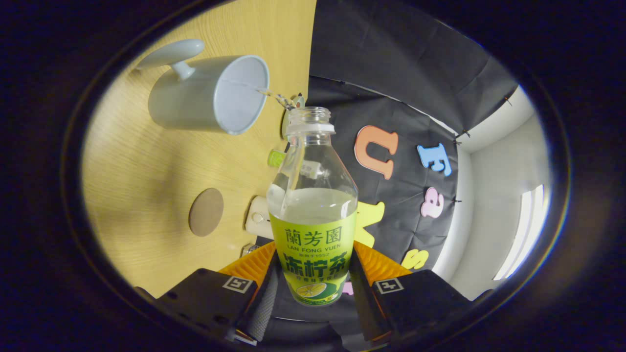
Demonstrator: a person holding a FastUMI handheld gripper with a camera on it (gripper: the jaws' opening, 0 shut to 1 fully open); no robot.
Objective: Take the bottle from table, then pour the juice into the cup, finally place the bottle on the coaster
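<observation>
Two fingers of the gripper [313, 288] clamp the juice bottle [313, 205] by its labelled lower body, one on each side, so the jaws are closed on it. The whole view is rolled sideways, which fits a pouring tilt: the open, capless neck points toward the mouth of the pale blue-grey cup [210, 95], and a thin thread of liquid seems to bridge the two, though it is too fine to be certain. Holding low on the body leaves the neck free to reach the rim. The bottle is clear ribbed plastic with a yellow-green wrap, about half full of cloudy juice. The cup is smooth and glazed, with a loop handle. A flat, round brown coaster [206, 211] lies bare on the wood-grain table [137, 186], near the fingers and well apart from the cup.
</observation>
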